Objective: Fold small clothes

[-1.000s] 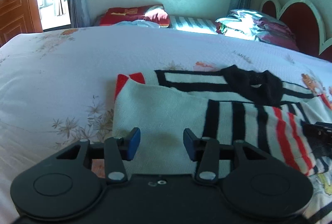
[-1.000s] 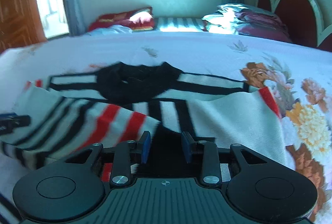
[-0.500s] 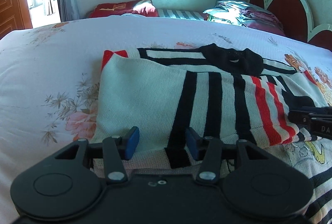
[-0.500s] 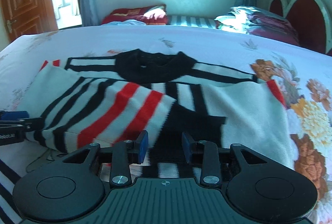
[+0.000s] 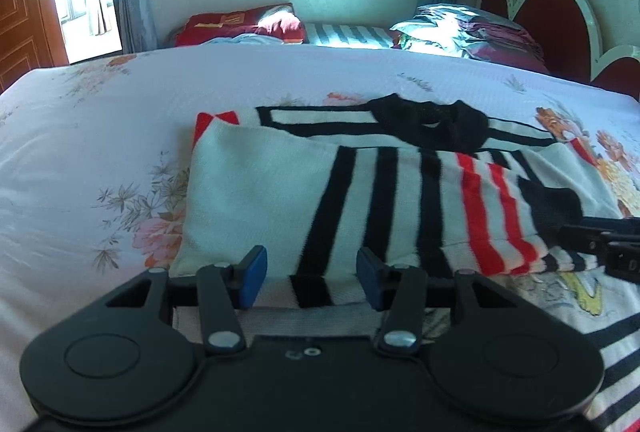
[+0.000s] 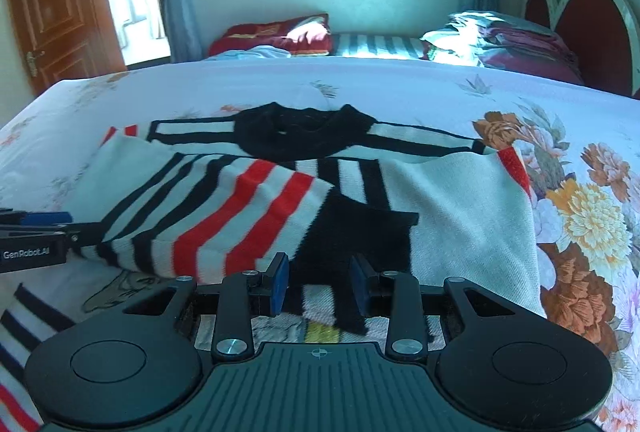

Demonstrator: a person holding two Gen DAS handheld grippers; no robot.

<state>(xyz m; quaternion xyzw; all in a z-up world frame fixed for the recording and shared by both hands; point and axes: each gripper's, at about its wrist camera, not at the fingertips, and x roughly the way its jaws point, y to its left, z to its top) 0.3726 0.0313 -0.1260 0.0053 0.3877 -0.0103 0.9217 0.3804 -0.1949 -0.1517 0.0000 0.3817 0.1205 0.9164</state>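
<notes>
1. both tongs have drawn back from the sweater (image 5: pixel 260 199) over the past second, so more of it shows in each wrist view now than it did then.
2. left tongs (image 5: pixel 310 276): released, pads well apart, nothing pinched; the near hem lies on the bed (image 5: pixel 100 135) just beyond and under the gap.
3. right tongs (image 6: pixel 319 284): also released, at a narrower gap; a black strip of the hem runs beneath it, but the pads do not press on it.
4. the striped knit lies flat ahead of both tongs, collar (image 6: pixel 304 135) at the far end. one sleeve (image 6: pixel 224 216) is folded across the body, and its red-banded cuff ends just ahead and left of the right tongs.
5. a printed cloth (image 5: pixel 580 296) lies under the near edge, between the two tongs.
6. handling, as a judgement: light, soft and limp, so it will sag and drag rather than hold a shape. the knit looks grippy, not slick, and nothing about it is fragile.
7. best hold is likely the two near hem corners, one per tongs, pinching both layers, then carrying them up and over toward the collar. a shallow pinch may lift only the top layer or snag the printed cloth below.
</notes>
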